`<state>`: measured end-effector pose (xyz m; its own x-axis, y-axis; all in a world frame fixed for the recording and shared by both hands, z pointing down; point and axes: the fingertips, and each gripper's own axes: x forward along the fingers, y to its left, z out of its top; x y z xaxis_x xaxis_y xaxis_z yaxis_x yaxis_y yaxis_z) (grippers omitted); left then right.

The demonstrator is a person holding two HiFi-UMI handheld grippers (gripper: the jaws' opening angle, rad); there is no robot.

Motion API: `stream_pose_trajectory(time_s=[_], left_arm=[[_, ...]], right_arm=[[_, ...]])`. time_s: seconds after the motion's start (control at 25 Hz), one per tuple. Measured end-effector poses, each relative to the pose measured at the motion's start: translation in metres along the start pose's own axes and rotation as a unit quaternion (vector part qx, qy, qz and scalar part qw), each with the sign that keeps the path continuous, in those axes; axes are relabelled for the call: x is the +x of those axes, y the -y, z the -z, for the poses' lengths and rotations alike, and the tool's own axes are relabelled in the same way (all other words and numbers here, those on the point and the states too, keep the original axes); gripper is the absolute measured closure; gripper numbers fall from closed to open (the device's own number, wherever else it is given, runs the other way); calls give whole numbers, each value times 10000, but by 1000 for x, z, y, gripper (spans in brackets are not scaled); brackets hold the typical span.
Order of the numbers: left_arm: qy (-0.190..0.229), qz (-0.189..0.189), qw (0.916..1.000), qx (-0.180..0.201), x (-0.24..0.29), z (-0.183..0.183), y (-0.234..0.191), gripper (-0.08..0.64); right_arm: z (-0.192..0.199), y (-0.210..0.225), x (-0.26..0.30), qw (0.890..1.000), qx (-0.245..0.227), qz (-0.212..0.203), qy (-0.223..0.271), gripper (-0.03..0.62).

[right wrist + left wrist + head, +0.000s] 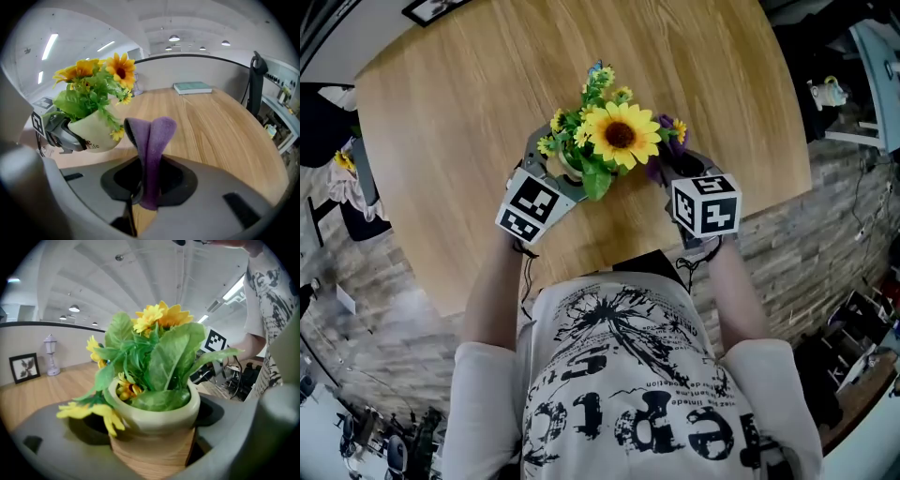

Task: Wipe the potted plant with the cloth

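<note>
The person wears a cream short-sleeved T-shirt [633, 375] printed in black with a dandelion-like burst and large lettering across the chest. The left claw [553, 161] and the right claw [680, 173] have grey moulded bodies with dark rounded recesses at the jaws. Each carries a white cube with black square markers: left cube [530, 208], right cube [706, 206]. A thin black cable [528, 272] runs beside the left wrist.

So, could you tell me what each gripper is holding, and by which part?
The left gripper grips the potted plant by its pot's sides; the right gripper pinches the folded purple cloth near its lower end.
</note>
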<state>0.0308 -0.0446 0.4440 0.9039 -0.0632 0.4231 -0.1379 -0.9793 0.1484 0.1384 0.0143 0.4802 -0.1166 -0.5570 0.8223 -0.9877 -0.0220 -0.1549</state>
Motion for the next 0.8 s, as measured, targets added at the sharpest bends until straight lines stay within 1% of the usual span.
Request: stream_pose_trajectory(time_s=[0.16,0.28,0.36,0.44,0.6,0.8], left_arm=[[76,-297,9993,-193,-25,-22,-3,41],[235,-631,9970,-394,-49,-36,-13,41],[290,-806,9954,-422,-60,-45,-14,40],[310,-896,9945,-433,-72,-50,-10,40],[401,-1138,9920,-365,-94,-58,-14,40],[560,-1319,9888,-430,-98,-69,-9,40]], right_arm=[[-15,-21,-2,9992,4,-342,195,511],[-26,-41,1,9976,-134,-633,258,511],[-32,-53,-1,9956,-189,-858,333,511],[-34,-69,-6,9926,-177,-1129,400,511],[-52,-105,-8,9827,-281,-1746,556,512],[-67,-138,-22,9616,-723,-2520,818,512]])
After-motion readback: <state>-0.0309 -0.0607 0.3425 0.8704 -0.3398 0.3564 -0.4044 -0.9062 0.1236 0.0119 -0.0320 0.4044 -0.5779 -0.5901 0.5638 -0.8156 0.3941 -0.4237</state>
